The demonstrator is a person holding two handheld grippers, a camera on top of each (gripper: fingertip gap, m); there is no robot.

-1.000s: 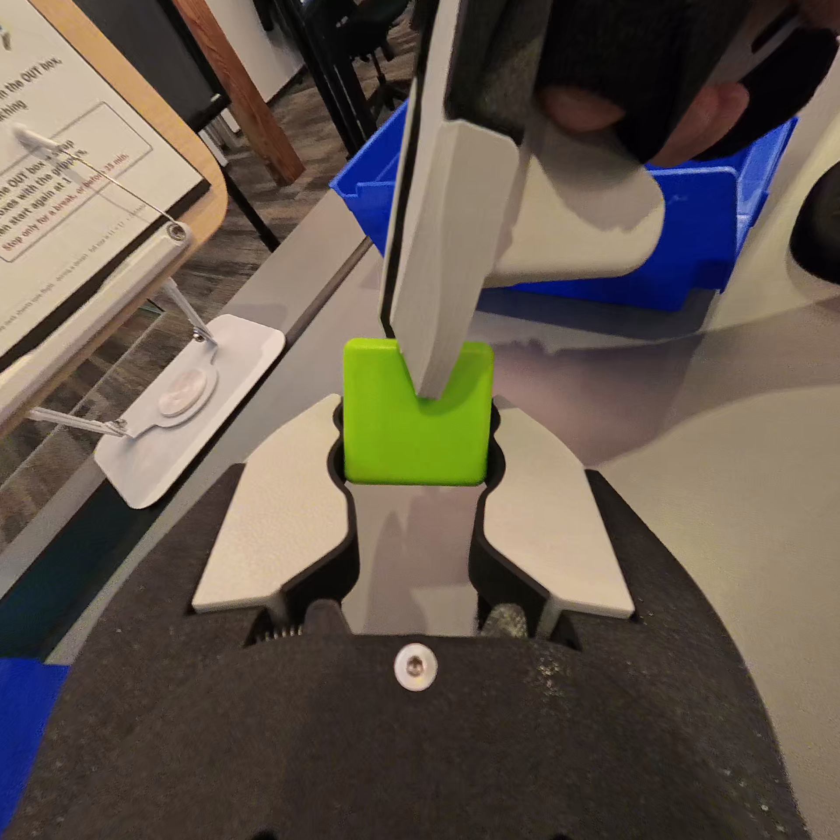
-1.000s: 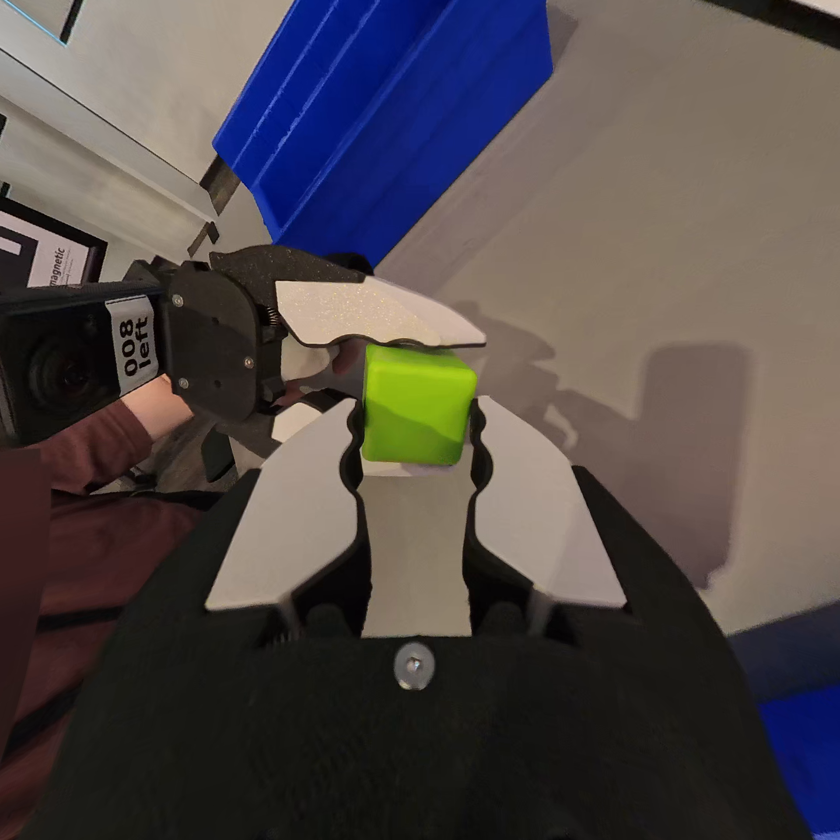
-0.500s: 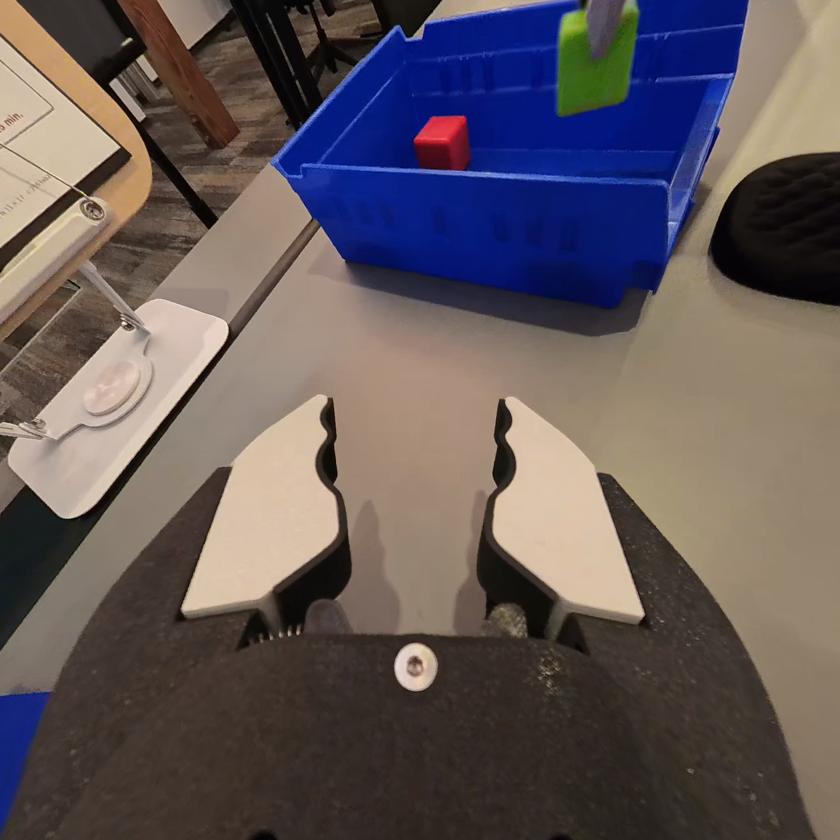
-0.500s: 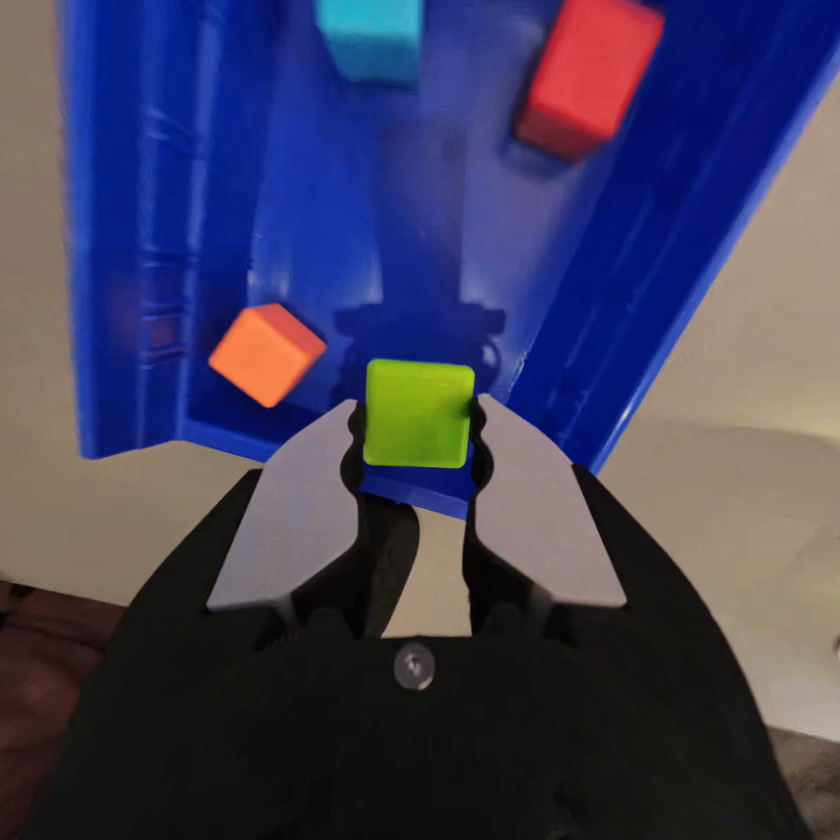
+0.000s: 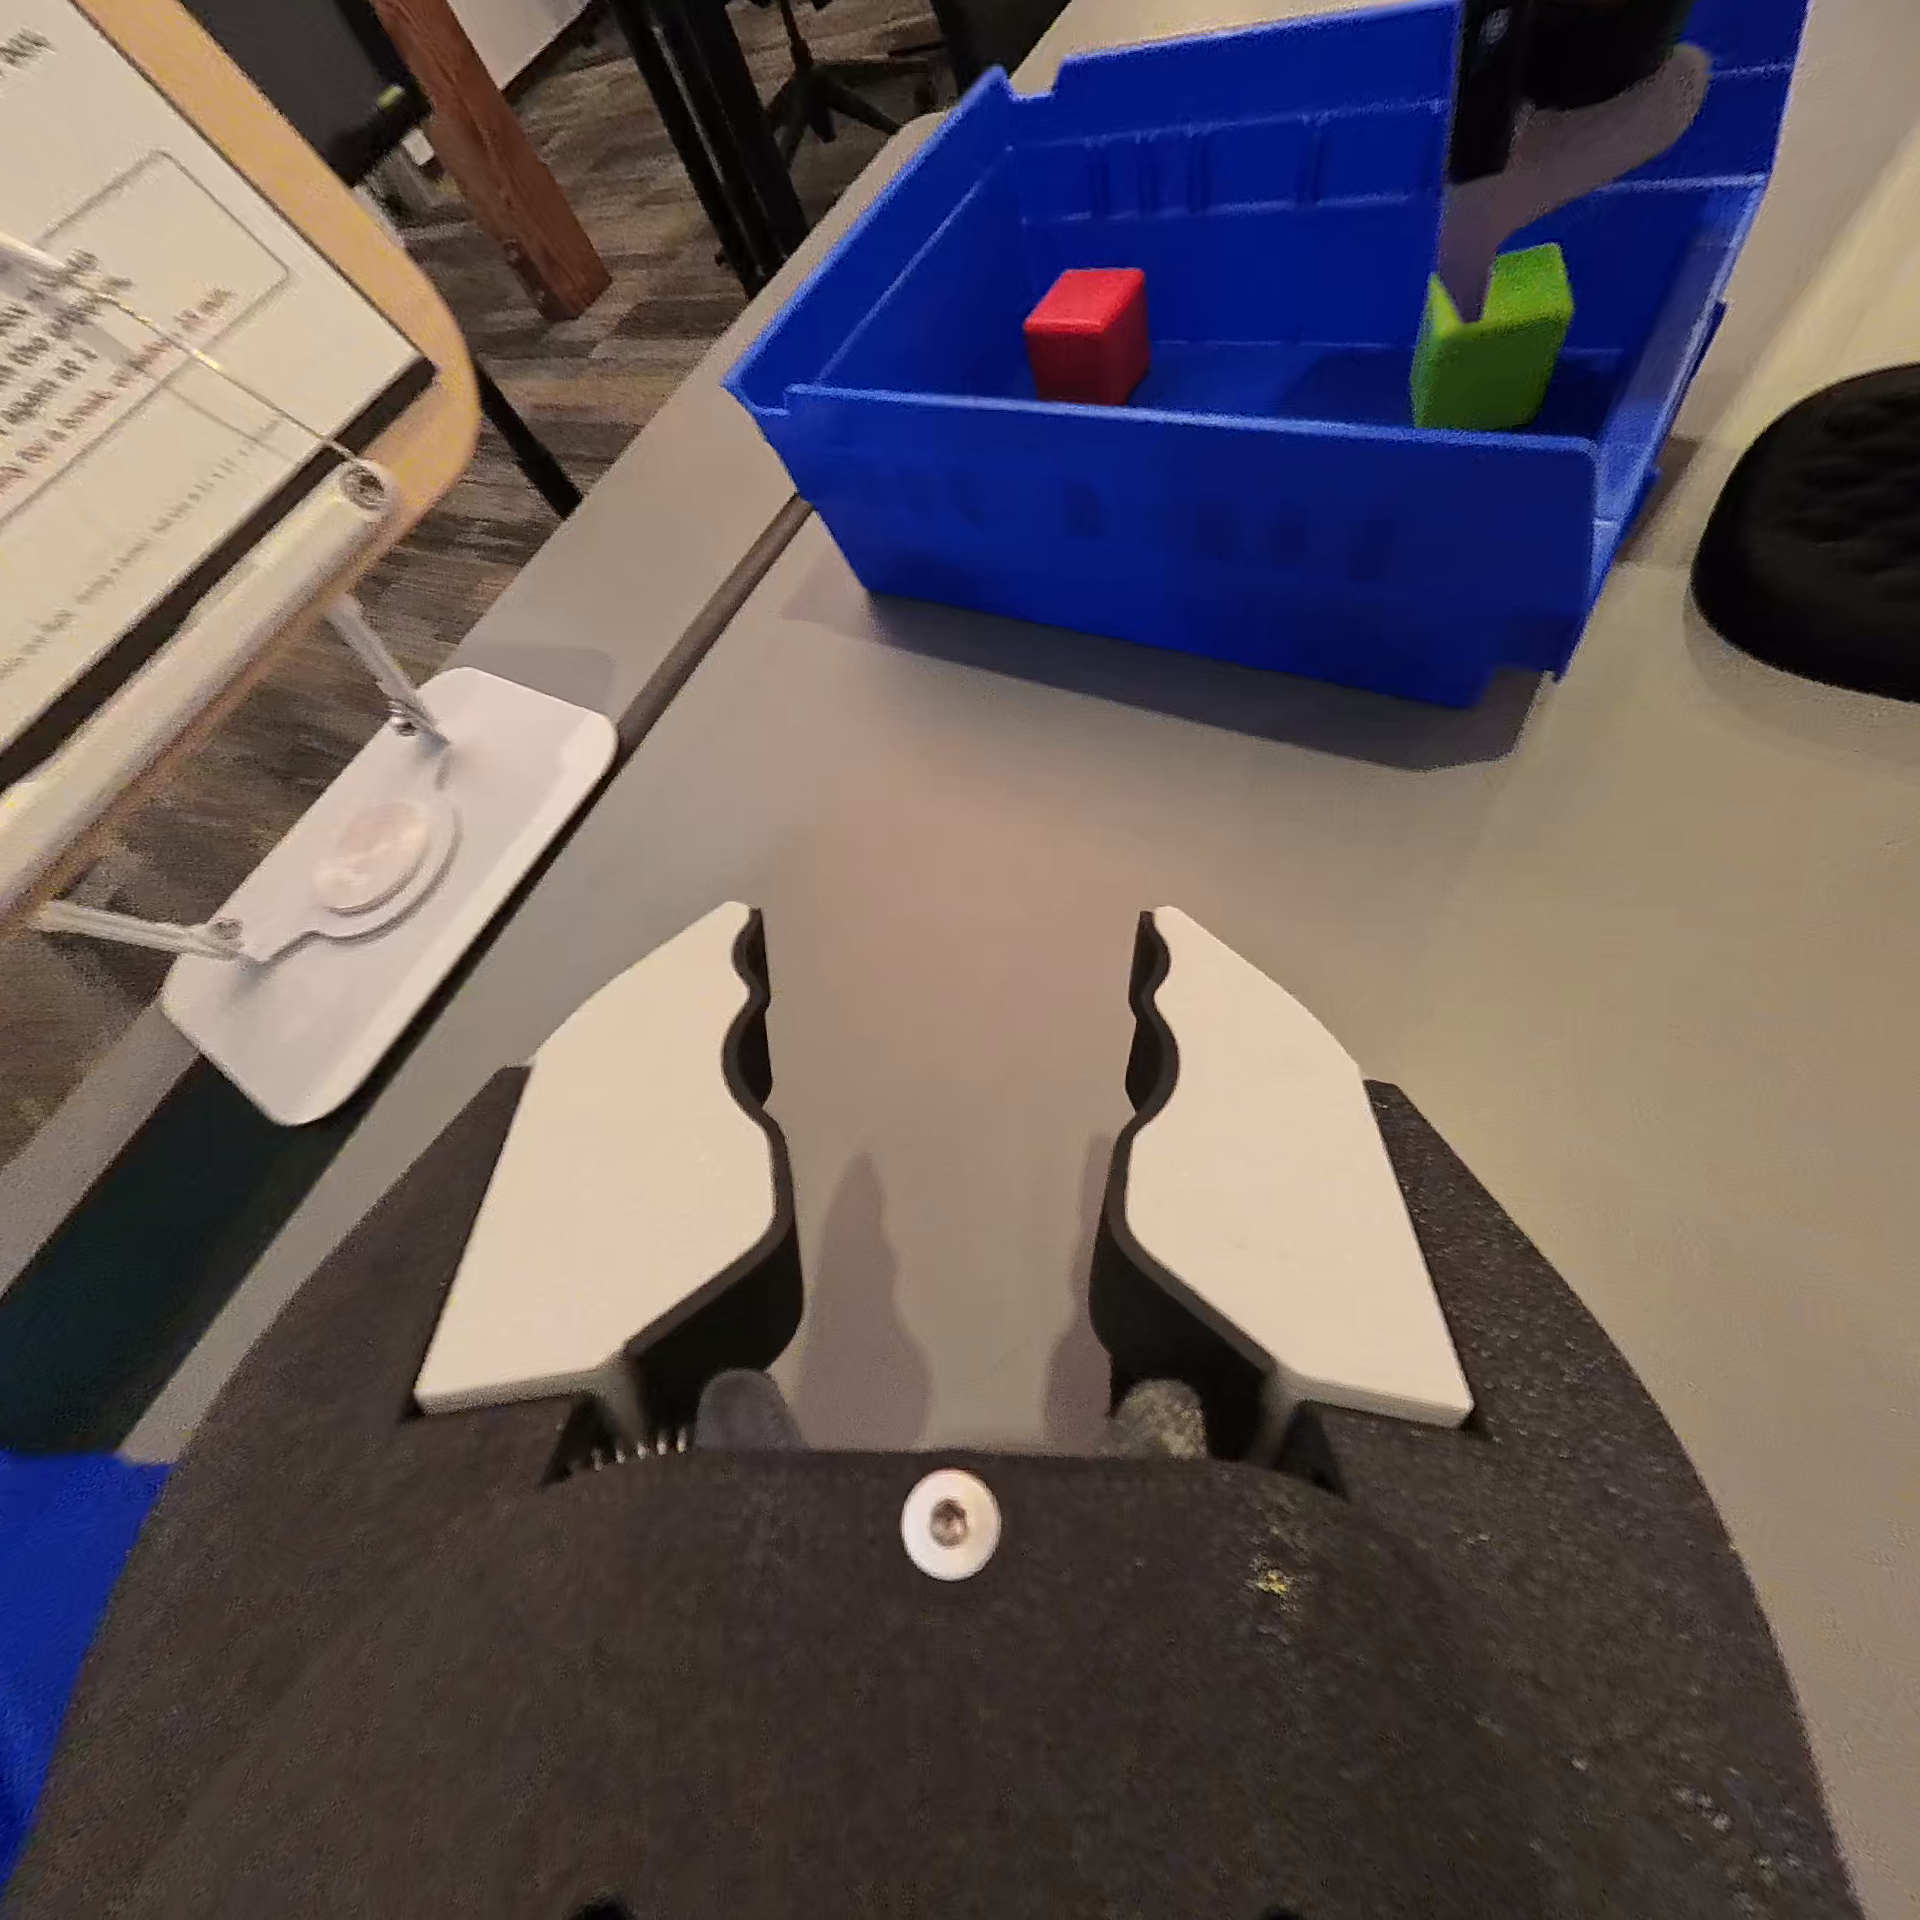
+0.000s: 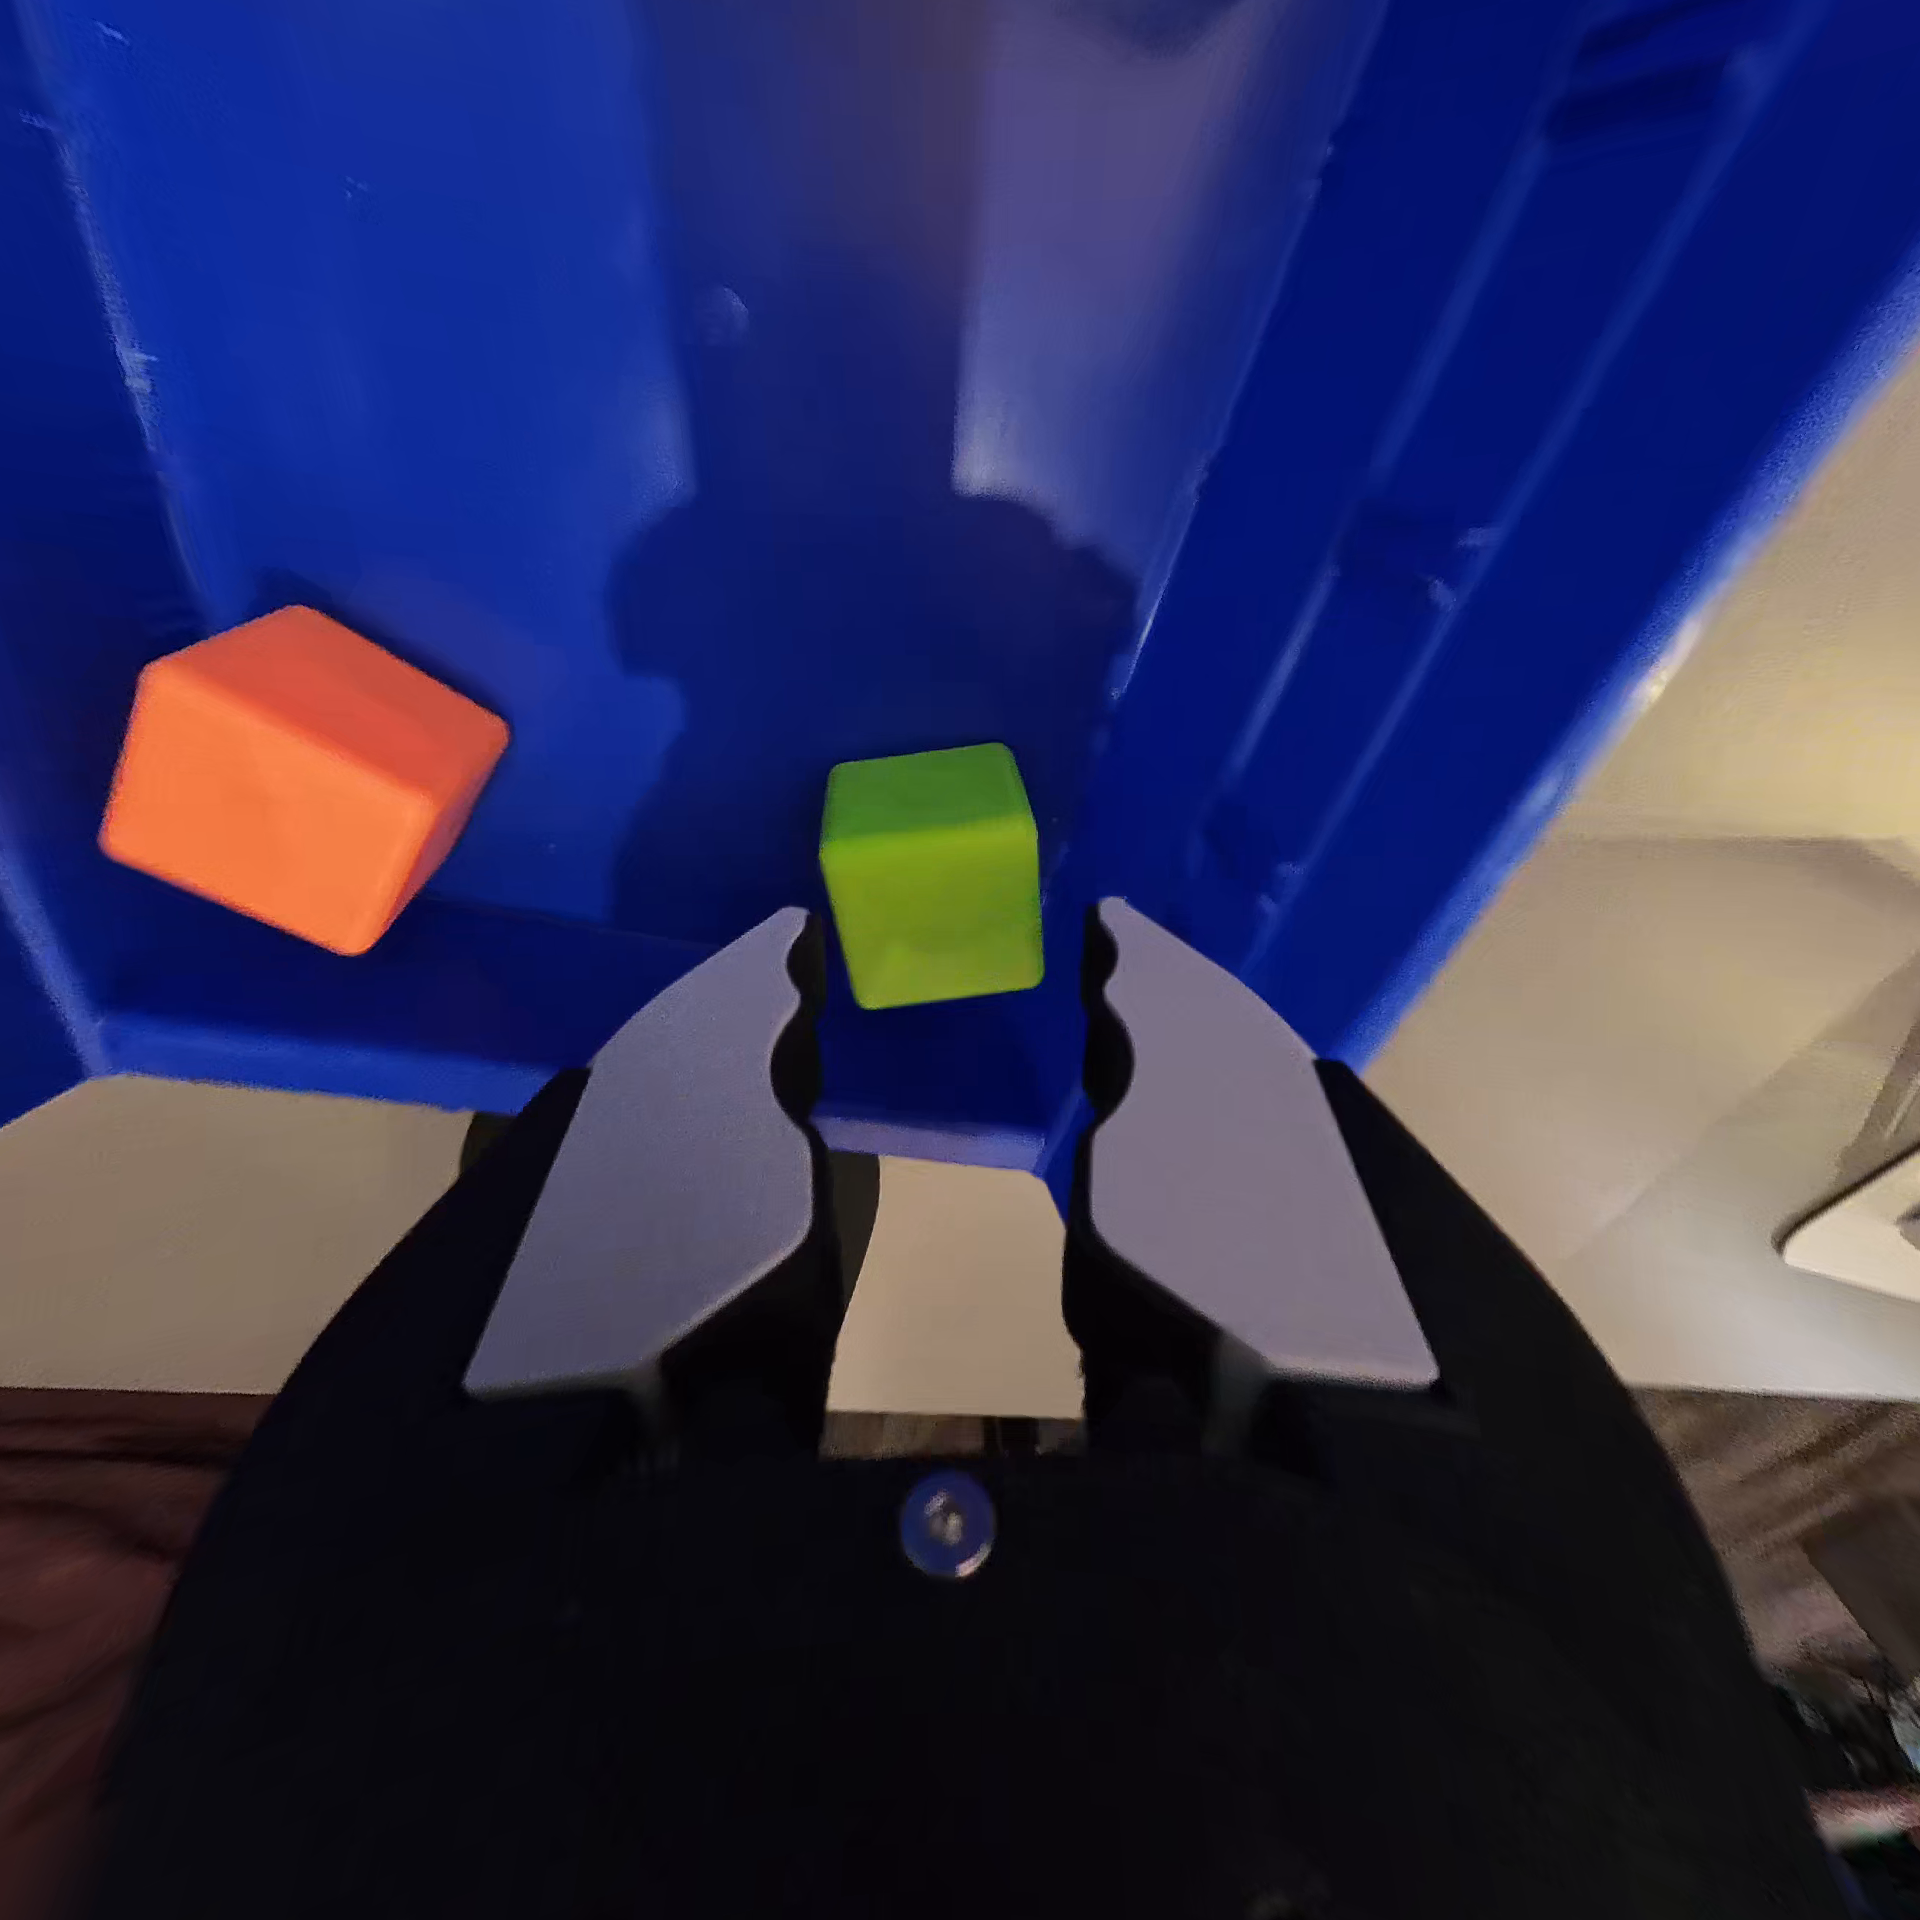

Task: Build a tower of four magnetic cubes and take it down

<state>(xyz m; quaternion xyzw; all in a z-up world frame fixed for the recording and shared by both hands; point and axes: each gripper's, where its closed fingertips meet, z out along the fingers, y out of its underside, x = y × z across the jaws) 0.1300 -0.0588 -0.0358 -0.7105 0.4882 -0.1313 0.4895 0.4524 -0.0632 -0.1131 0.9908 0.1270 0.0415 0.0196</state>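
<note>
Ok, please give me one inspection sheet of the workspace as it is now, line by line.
Surface: grey table.
Job's things: red cube, orange cube and green cube are in the blue bin; no tower stands.
Clutter: black pad at right; white stand foot at the left edge.
Tongs: left tongs open, empty, above the table; right tongs open over the bin, green cube loose at the tips.
Cables: nothing seen.
Surroundings: printed board on the stand; wood-look floor.

Smooth, slightly glossy blue plastic bin holds matt plastic-looking cubes: a green cube, an orange cube and a red cube. The table is smooth matt grey. The left gripper has matt, finely grained pale fingers on a rough black textured body.
</note>
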